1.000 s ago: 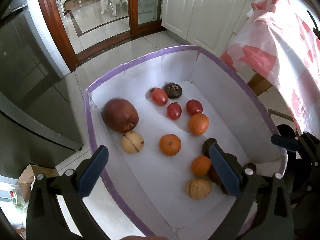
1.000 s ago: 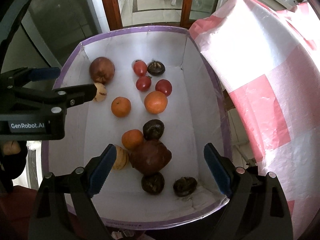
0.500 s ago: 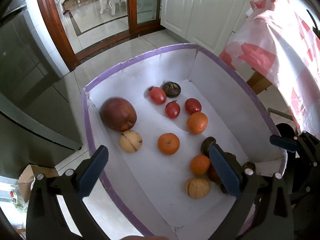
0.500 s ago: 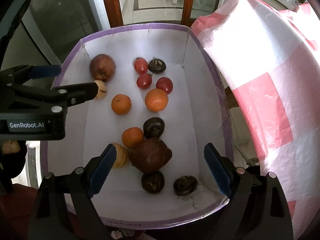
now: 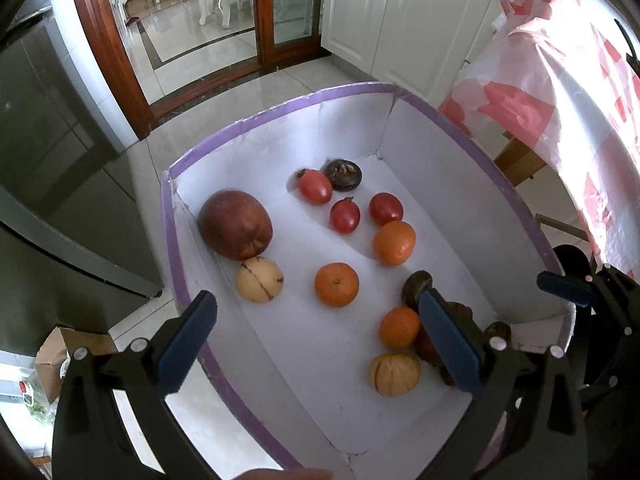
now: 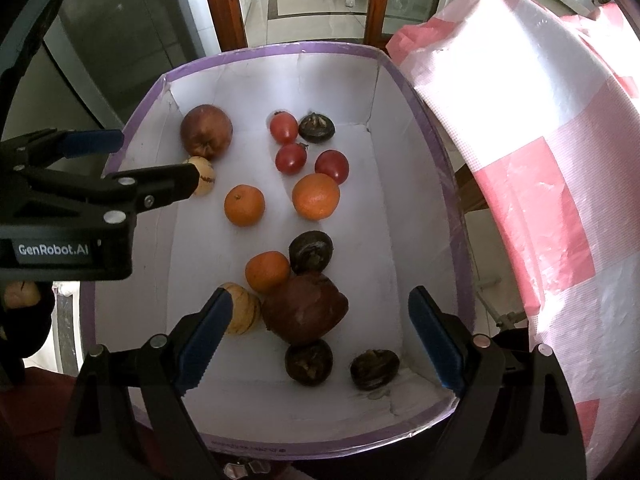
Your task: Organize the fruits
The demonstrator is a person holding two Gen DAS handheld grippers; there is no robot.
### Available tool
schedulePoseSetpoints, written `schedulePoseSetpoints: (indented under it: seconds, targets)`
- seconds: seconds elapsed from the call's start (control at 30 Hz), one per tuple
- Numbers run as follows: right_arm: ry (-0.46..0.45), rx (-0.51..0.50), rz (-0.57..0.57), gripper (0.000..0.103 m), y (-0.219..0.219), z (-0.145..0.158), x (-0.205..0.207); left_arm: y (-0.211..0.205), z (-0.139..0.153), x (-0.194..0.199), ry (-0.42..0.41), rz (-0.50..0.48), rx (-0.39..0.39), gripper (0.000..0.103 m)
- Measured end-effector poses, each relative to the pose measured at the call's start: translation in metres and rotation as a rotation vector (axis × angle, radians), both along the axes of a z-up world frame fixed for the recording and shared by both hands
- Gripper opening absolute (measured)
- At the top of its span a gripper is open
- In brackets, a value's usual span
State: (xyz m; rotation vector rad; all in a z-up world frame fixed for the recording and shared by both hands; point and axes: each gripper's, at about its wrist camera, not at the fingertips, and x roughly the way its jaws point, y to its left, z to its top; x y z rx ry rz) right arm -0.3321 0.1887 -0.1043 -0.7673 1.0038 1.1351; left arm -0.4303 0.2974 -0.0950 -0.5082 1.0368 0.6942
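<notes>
A white box with a purple rim (image 5: 276, 114) (image 6: 280, 49) holds the fruit. At its far end lie a big red pomegranate (image 5: 236, 225) (image 6: 206, 131), three red tomatoes (image 5: 344, 215) (image 6: 291, 158), a dark mangosteen (image 5: 343, 175) (image 6: 317, 128) and a pale striped melon (image 5: 260, 280). Two oranges (image 5: 336, 284) (image 6: 316, 196) sit mid-box. Nearer lie another orange (image 6: 267, 272), a second pomegranate (image 6: 306, 308), a striped melon (image 5: 394, 374) and several dark mangosteens (image 6: 309, 361). My left gripper (image 5: 316, 344) hovers open over the box's left side. My right gripper (image 6: 318, 340) hangs open above the near pomegranate.
A table with a pink-and-white plastic cover (image 6: 532, 168) (image 5: 560, 92) stands right of the box. A dark fridge (image 5: 48, 160) is at left, white cabinets (image 5: 400, 20) and a wood-framed glass door (image 5: 276, 0) beyond. A cardboard box (image 5: 60, 352) lies on the tiled floor.
Both views shift slightly: the box and fruit drift a little up and left in the left wrist view. Both grippers stay open; no fruit has moved.
</notes>
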Motion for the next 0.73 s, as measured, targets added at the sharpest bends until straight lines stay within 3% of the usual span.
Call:
schedulePoseSetpoints:
  seconds: [0.73]
  targets:
    - [0.007,-0.001,0.008,0.087,-0.0029,-0.0009,-0.0021,0.0079,-0.0038,0.0012,0.014,-0.003,-0.022,0.101]
